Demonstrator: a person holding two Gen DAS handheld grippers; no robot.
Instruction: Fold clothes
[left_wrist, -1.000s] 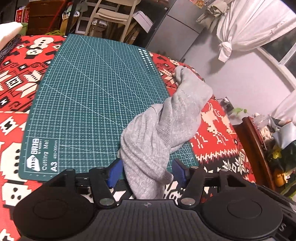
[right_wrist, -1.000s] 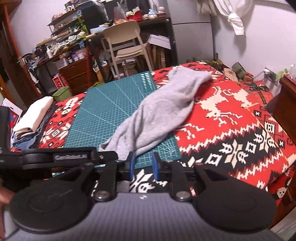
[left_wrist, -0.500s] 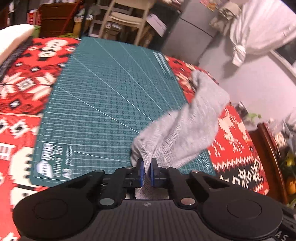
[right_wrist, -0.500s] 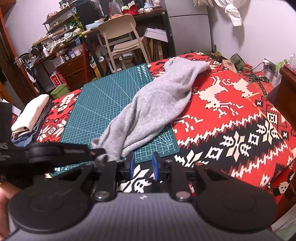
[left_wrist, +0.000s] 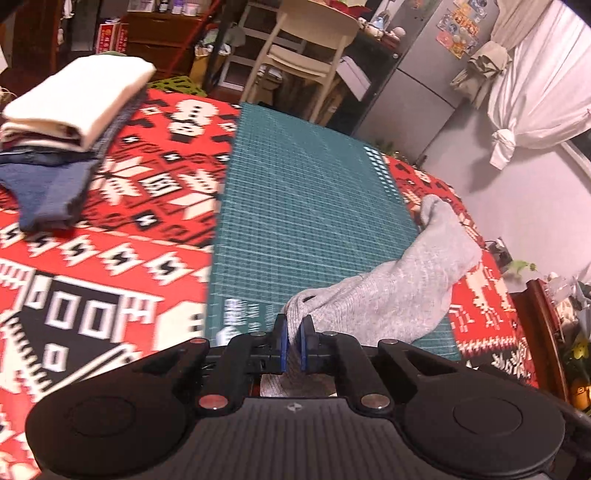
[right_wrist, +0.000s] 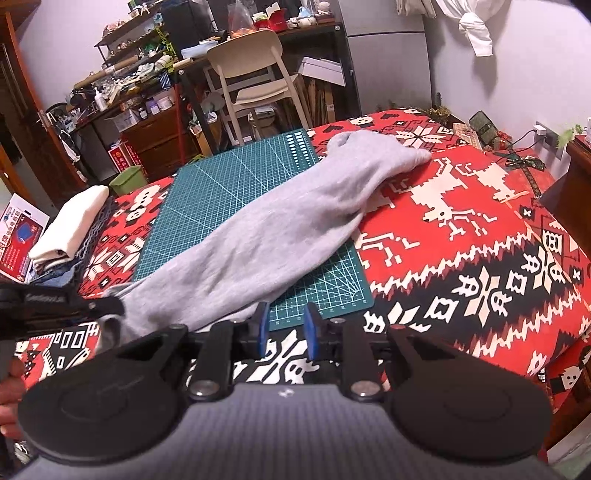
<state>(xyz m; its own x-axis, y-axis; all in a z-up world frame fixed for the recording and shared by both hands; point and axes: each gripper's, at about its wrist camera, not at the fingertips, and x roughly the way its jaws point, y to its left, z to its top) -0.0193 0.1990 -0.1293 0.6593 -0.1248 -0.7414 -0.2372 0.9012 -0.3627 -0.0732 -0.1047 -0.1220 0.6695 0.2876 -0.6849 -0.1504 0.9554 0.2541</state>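
Grey ribbed knit, the garment (right_wrist: 266, 236) lies stretched in a long band across the green cutting mat (right_wrist: 221, 192), running from about 8 o'clock in the right wrist view up to 1 o'clock, where its far end spills off the mat onto the red, white and black patterned blanket (right_wrist: 480, 236). Its near end is bunched and lifted off the mat at the 8 o'clock side, pinched by the left gripper (left_wrist: 291, 341), whose blue fingers (left_wrist: 282, 339) are pressed together on a fold of the grey cloth. In the left wrist view the cloth trails away from that pinch toward 2 o'clock, over the mat's near right corner.

The right gripper (right_wrist: 284, 332) hovers over the blanket just short of the mat's near edge, at 6 o'clock from the garment. Its blue fingers (right_wrist: 263, 328) stand a little apart with nothing between them, the left one close to the garment's lower edge; whether it touches cannot be told.

At 10 o'clock from the mat, a stack of folded clothes (left_wrist: 70, 110) sits on the blanket, cream on top, denim blue beneath. Beyond the bed at 12 o'clock stand a cream chair (right_wrist: 255, 81) and a cluttered desk (right_wrist: 155, 74). A white knotted curtain (left_wrist: 532, 96) hangs at 2 o'clock in the left wrist view.
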